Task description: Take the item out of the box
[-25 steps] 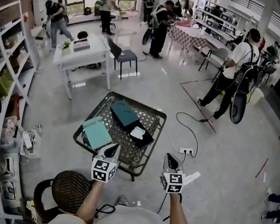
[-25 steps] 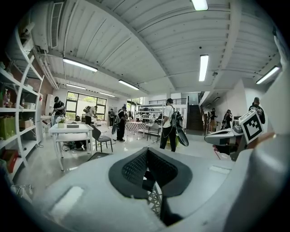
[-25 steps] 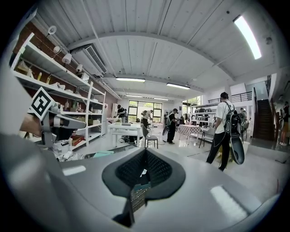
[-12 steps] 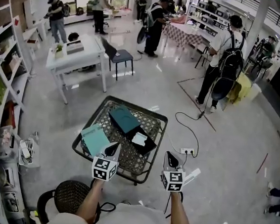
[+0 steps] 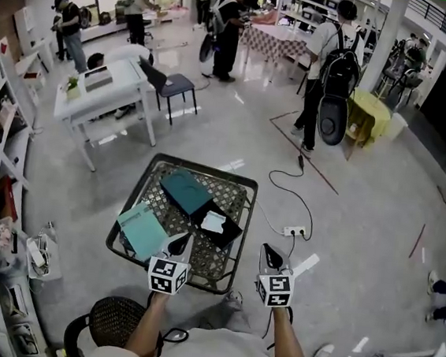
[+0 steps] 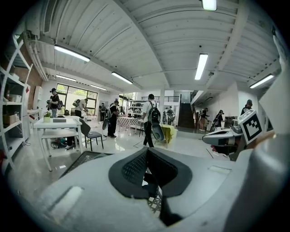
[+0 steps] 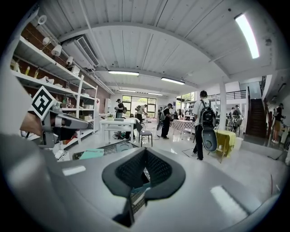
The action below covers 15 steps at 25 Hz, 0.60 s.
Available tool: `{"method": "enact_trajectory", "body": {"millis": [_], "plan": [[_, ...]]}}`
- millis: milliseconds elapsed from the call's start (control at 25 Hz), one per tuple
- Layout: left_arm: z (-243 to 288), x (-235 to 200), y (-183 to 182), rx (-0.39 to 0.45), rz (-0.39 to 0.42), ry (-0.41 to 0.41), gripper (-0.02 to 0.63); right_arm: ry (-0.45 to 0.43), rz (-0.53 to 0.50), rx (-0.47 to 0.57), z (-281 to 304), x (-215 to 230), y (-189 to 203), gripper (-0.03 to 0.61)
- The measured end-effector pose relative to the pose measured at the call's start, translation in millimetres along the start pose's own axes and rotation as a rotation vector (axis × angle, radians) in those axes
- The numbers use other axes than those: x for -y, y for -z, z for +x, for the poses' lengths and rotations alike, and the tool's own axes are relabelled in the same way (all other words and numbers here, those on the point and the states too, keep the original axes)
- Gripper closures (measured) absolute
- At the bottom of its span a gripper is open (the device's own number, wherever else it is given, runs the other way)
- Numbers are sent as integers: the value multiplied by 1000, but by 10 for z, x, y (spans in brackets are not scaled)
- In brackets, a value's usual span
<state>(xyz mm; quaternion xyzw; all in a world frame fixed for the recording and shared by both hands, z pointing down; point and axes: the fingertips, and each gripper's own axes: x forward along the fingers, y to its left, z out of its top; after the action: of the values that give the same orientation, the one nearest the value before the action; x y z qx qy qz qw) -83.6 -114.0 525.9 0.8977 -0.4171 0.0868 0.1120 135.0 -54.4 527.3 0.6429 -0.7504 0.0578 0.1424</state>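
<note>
Across the room the person with the backpack has walked further off, while both grippers have kept their place by the near end of the mesh desk. Both the left gripper and the right gripper have their jaws closed on nothing. The black box lies open on the desk with the white item inside, just ahead of the grippers.

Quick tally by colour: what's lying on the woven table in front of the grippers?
dark teal box: 1
light teal box: 1
black box: 1
white item, lying in the black box: 1
Total: 4
</note>
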Motion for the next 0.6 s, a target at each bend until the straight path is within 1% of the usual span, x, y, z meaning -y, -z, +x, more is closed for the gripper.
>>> {"method": "enact_trajectory", "body": {"millis": [200, 400, 600], "plan": [[217, -55, 26, -12, -3, -16, 607, -13, 15, -6, 222, 140, 63, 580], [550, -185, -75, -26, 3, -46, 607, -46, 24, -6, 614, 302, 20, 580], [937, -307, -233, -30, 9, -78, 607, -79, 32, 4, 1052, 547, -108, 580]]}}
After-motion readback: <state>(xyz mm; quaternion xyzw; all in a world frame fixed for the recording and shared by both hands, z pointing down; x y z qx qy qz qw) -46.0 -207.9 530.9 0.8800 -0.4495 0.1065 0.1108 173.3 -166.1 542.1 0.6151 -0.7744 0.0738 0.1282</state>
